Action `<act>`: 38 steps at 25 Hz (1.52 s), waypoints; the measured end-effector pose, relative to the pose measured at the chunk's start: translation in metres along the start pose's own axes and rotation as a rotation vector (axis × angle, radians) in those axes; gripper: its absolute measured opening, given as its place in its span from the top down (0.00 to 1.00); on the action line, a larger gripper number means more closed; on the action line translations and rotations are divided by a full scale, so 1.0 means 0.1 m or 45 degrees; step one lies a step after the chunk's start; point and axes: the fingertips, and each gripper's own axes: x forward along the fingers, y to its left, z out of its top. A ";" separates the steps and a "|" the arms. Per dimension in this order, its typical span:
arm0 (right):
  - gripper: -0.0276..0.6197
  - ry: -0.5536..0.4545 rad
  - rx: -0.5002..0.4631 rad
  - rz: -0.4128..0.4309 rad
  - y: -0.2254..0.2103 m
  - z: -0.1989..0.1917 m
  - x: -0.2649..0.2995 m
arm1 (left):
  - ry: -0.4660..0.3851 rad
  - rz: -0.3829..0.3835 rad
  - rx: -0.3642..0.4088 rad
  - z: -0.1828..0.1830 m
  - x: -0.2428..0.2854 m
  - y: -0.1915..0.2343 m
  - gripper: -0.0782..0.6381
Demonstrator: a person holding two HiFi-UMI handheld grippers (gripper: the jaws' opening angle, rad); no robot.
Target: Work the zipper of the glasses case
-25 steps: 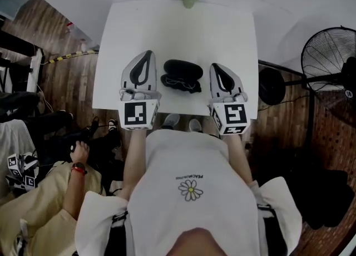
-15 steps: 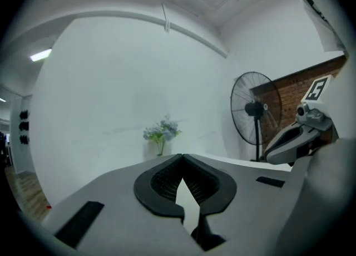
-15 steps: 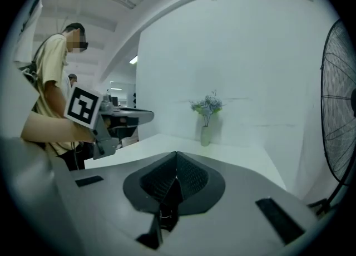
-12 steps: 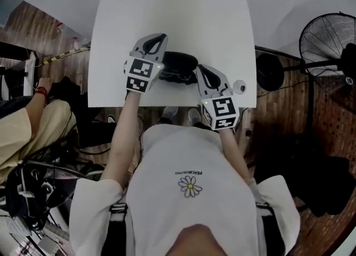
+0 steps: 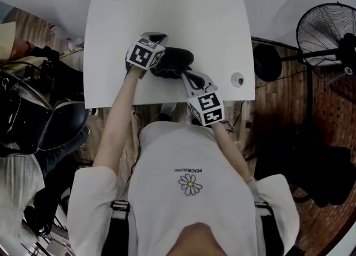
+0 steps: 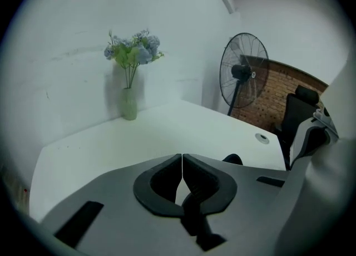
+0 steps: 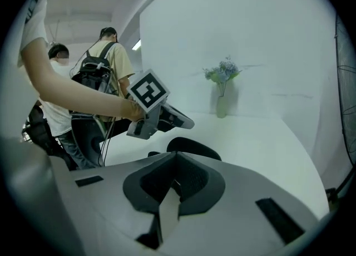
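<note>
Table [image 5: 222, 26]: white, smooth, square; wood floor around it.
Left gripper [image 6: 182, 155]: jaws pressed together, empty; it lies beside the case's left end and aims at the far edge.
Right gripper [image 7: 175, 153]: jaws together, nothing seen between them; its tip is at the case's near right side.
Glasses case [image 5: 175, 60]: black, matt, oval; mid-table near the near edge, long axis along that edge.
Nearer the zipper: probably the right gripper.

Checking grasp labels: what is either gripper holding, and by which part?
Left gripper is shut, apparently empty. Right gripper is closed at the glasses case; a hold on its zipper cannot be told.
</note>
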 end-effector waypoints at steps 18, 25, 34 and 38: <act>0.95 0.187 -0.036 0.023 0.08 -0.46 0.18 | 0.163 -0.148 -0.051 -0.24 0.08 -0.14 0.87; 0.95 0.174 -0.028 0.017 0.05 -0.45 0.20 | 0.159 -0.168 -0.086 -0.29 0.01 -0.18 0.87; 0.95 0.156 -0.067 -0.041 -0.09 -0.39 0.24 | 0.168 -0.242 -0.131 -0.32 -0.32 -0.37 0.87; 0.95 0.147 -0.065 -0.053 -0.11 -0.37 0.26 | 0.174 -0.273 -0.135 -0.39 -0.44 -0.52 0.87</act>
